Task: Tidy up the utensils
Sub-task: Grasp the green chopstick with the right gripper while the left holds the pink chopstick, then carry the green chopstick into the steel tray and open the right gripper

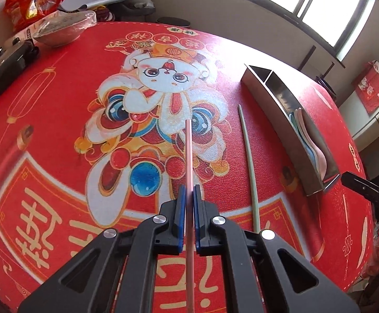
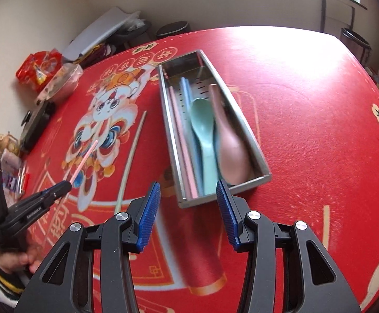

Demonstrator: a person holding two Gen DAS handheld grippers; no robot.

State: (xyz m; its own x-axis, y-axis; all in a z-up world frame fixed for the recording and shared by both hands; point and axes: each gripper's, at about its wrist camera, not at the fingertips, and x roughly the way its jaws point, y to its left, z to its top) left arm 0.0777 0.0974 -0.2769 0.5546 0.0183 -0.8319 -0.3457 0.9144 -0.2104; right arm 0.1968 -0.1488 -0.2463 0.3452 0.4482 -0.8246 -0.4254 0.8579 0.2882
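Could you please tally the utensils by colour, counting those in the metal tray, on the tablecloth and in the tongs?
Pink: 3, a chopstick in the left tongs, a chopstick and a spoon in the metal tray
Green: 2, a chopstick on the tablecloth, a spoon in the tray
Blue: 1, a chopstick in the tray
Total: 6

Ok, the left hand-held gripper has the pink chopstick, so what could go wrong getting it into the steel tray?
1. The left hand-held gripper pinches the thin pink chopstick with long ends overhanging both sides, so it may pivot or slip.
2. The long stainless steel tray already holds spoons and chopsticks, so the tip could catch on them.
3. The pale green chopstick on the cloth might get knocked.
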